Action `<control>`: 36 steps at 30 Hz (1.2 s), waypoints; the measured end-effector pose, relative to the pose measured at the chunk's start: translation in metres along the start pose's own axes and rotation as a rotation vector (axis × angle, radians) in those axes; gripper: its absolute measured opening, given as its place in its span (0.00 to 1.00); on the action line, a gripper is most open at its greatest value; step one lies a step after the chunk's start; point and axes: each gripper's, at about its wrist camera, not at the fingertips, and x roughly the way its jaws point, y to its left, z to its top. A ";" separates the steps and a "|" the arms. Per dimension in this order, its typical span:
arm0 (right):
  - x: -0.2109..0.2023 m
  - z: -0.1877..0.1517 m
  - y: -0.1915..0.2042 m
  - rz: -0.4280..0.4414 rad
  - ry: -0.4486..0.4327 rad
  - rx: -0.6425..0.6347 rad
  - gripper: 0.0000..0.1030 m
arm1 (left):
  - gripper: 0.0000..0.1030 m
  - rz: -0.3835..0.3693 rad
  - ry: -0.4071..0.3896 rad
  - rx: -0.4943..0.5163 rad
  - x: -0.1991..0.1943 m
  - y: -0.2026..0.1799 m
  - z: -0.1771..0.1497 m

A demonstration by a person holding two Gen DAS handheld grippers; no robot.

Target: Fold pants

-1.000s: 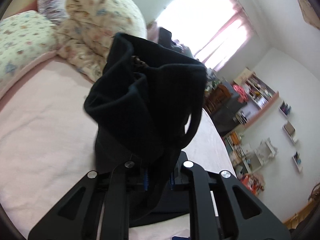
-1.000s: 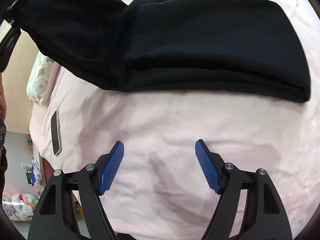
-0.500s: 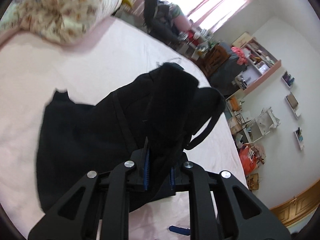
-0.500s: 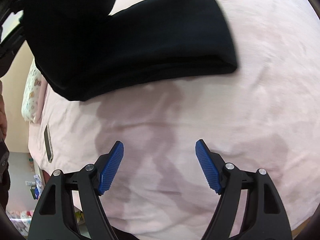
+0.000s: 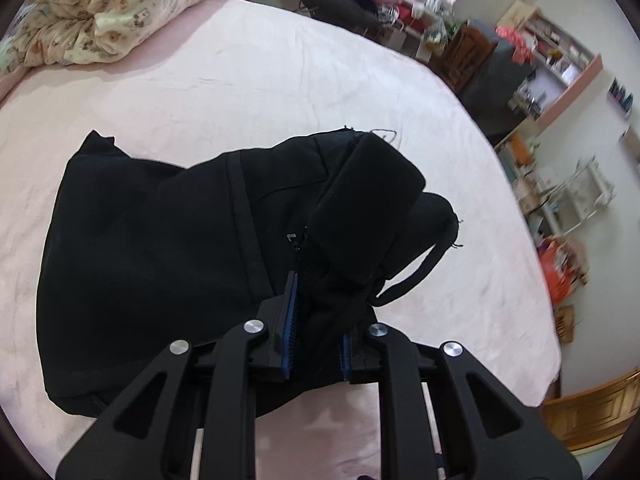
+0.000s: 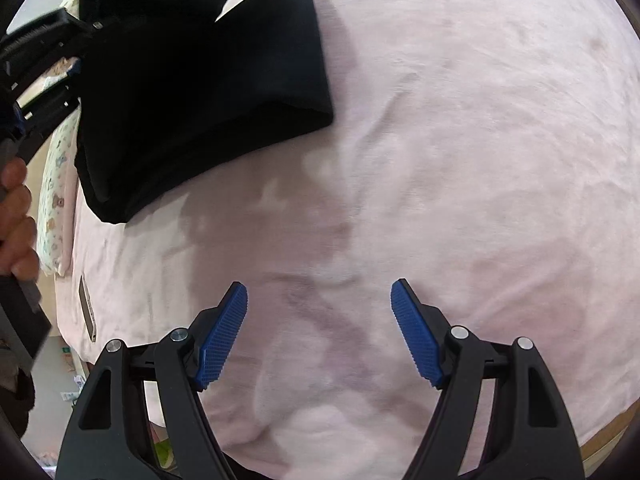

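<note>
The black pants [image 5: 152, 248] lie folded in a thick stack on the pink bed sheet [image 5: 248, 80]. My left gripper [image 5: 318, 332] is shut on the bunched waistband end with its drawstring loop [image 5: 416, 280], low over the stack. In the right wrist view the pants [image 6: 200, 92] lie at the upper left, with the left gripper's body [image 6: 36, 64] at their far edge. My right gripper [image 6: 320, 332] is open and empty, over bare sheet below and right of the pants.
A floral duvet and pillows [image 5: 112, 4] sit at the head of the bed. A phone [image 6: 87, 308] lies on the sheet near the bed's left edge. Shelves and clutter [image 5: 552, 60] stand beyond the bed's far side.
My left gripper has carried the waistband end down over the rest of the pants, which now lie as a shorter stack. My right gripper stayed open and drew back from the pants.
</note>
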 end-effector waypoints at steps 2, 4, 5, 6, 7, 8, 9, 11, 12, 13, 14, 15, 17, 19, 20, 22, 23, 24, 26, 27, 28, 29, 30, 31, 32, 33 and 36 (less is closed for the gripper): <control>-0.002 0.001 -0.005 -0.002 -0.002 0.002 0.74 | 0.15 0.032 0.012 0.034 0.005 -0.007 -0.005; -0.001 0.001 -0.007 -0.006 -0.002 0.008 0.74 | 0.16 0.069 0.034 0.082 0.012 -0.016 -0.011; 0.000 0.001 -0.008 -0.009 -0.002 0.012 0.74 | 0.17 0.103 0.066 0.127 0.020 -0.022 -0.014; 0.001 0.001 -0.010 -0.012 -0.003 0.016 0.74 | 0.18 0.136 0.095 0.166 0.028 -0.026 -0.017; 0.001 0.000 -0.012 -0.014 -0.004 0.020 0.74 | 0.19 0.163 0.115 0.199 0.033 -0.030 -0.019; 0.000 0.001 -0.013 -0.017 -0.007 0.024 0.74 | 0.20 0.194 0.133 0.237 0.038 -0.035 -0.021; -0.001 0.001 -0.015 -0.019 -0.010 0.026 0.74 | 0.25 0.221 0.142 0.281 0.041 -0.040 -0.024; -0.004 0.003 -0.017 -0.024 -0.015 0.025 0.74 | 0.29 0.256 0.147 0.331 0.043 -0.046 -0.027; -0.006 0.003 -0.019 -0.027 -0.018 0.025 0.74 | 0.33 0.264 0.151 0.342 0.043 -0.047 -0.028; -0.007 0.003 -0.020 -0.030 -0.020 0.027 0.74 | 0.41 0.269 0.164 0.355 0.044 -0.048 -0.030; -0.007 0.004 -0.022 -0.035 -0.021 0.032 0.74 | 0.56 0.255 0.174 0.362 0.044 -0.049 -0.031; -0.008 0.005 -0.024 -0.038 -0.023 0.038 0.74 | 0.96 0.202 0.170 0.370 0.040 -0.051 -0.033; -0.013 0.007 -0.031 -0.049 -0.029 0.054 0.74 | 0.98 0.183 0.117 0.453 0.027 -0.065 -0.040; -0.016 0.008 -0.034 -0.063 -0.038 0.065 0.74 | 0.98 0.166 0.112 0.520 0.021 -0.075 -0.049; -0.019 0.009 -0.036 -0.072 -0.048 0.071 0.74 | 0.98 0.154 0.111 0.534 0.018 -0.078 -0.053; -0.027 0.013 -0.040 -0.094 -0.078 0.080 0.74 | 0.98 0.123 0.129 0.524 0.012 -0.075 -0.062; -0.033 0.016 -0.041 -0.107 -0.105 0.088 0.74 | 0.98 0.112 0.137 0.503 0.008 -0.071 -0.065; -0.039 0.019 -0.042 -0.114 -0.132 0.096 0.74 | 0.98 0.100 0.136 0.461 0.001 -0.060 -0.067; -0.055 0.030 -0.041 -0.110 -0.201 0.103 0.73 | 0.98 0.104 0.126 0.398 -0.010 -0.045 -0.071; -0.061 0.036 -0.038 -0.104 -0.239 0.092 0.73 | 0.98 0.111 0.116 0.341 -0.017 -0.031 -0.072; -0.068 0.042 -0.032 -0.095 -0.273 0.073 0.73 | 0.98 0.118 0.108 0.284 -0.024 -0.018 -0.072; -0.073 0.049 -0.022 -0.081 -0.310 0.039 0.72 | 0.98 0.125 0.100 0.227 -0.030 -0.002 -0.072; -0.076 0.056 -0.011 -0.067 -0.336 0.004 0.72 | 0.98 0.137 0.093 0.177 -0.034 0.013 -0.070; -0.076 0.061 0.002 -0.051 -0.358 -0.032 0.72 | 0.98 0.144 0.089 0.143 -0.039 0.023 -0.069; -0.076 0.068 0.017 -0.036 -0.381 -0.079 0.71 | 0.98 0.153 0.085 0.104 -0.043 0.037 -0.068; -0.073 0.072 0.030 -0.025 -0.392 -0.112 0.70 | 0.98 0.163 0.082 0.057 -0.047 0.050 -0.066; -0.059 0.086 0.071 0.003 -0.402 -0.203 0.69 | 0.98 0.157 0.076 -0.027 -0.054 0.077 -0.056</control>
